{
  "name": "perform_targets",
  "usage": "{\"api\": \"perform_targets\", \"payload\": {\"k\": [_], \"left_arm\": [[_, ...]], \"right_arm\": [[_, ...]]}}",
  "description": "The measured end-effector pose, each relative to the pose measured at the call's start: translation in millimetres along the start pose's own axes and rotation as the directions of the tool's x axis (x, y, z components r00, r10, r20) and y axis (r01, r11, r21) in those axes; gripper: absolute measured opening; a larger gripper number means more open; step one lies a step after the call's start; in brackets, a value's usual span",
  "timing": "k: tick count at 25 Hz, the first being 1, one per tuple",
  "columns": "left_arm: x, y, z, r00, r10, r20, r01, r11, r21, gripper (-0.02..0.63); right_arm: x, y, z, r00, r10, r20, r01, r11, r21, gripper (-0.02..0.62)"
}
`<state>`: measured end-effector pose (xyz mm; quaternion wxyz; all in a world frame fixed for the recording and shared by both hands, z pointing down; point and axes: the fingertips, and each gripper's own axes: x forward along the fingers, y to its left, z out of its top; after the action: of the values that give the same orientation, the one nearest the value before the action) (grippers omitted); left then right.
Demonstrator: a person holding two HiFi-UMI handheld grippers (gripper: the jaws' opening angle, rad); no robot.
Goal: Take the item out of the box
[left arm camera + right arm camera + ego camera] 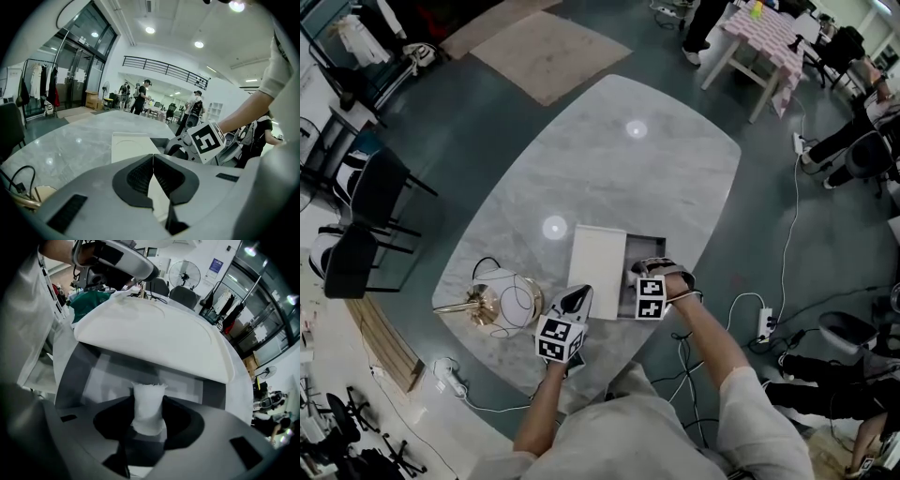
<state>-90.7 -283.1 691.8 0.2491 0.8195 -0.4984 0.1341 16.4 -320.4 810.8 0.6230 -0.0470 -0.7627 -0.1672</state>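
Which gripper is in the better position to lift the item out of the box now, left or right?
Right. The right gripper is shut on the white packet at the open grey part of the box. The left gripper, jaws together, sits by the lid, away from the packet.

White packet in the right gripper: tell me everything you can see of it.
The white packet is a small soft pouch, paper or fabric by its look, with a ragged top edge. It stands upright, pinched mid-body by the right gripper, its top poking out before the grey inside of the open box. Only the jaws visibly touch it.
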Motion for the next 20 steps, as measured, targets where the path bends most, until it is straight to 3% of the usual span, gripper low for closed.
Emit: {"api": "perform_targets", "payload": {"k": [6, 20], "left_arm": [[-7.0, -3.6, -2.0, 1.0, 0.001, 0.007, -0.001, 1.0, 0.011, 0.015], [-23.5, -16.7, 0.8, 1.0, -0.018, 0.02, 0.017, 0.999, 0.043, 0.015]], "right_arm": [[-0.9, 2.4, -0.5, 0.997, -0.082, -0.012, 0.082, 0.996, -0.032, 0.181], [-34.1, 11.0, 10.3, 0.984, -0.176, 0.018, 0.176, 0.984, 0.018, 0.181]]}}
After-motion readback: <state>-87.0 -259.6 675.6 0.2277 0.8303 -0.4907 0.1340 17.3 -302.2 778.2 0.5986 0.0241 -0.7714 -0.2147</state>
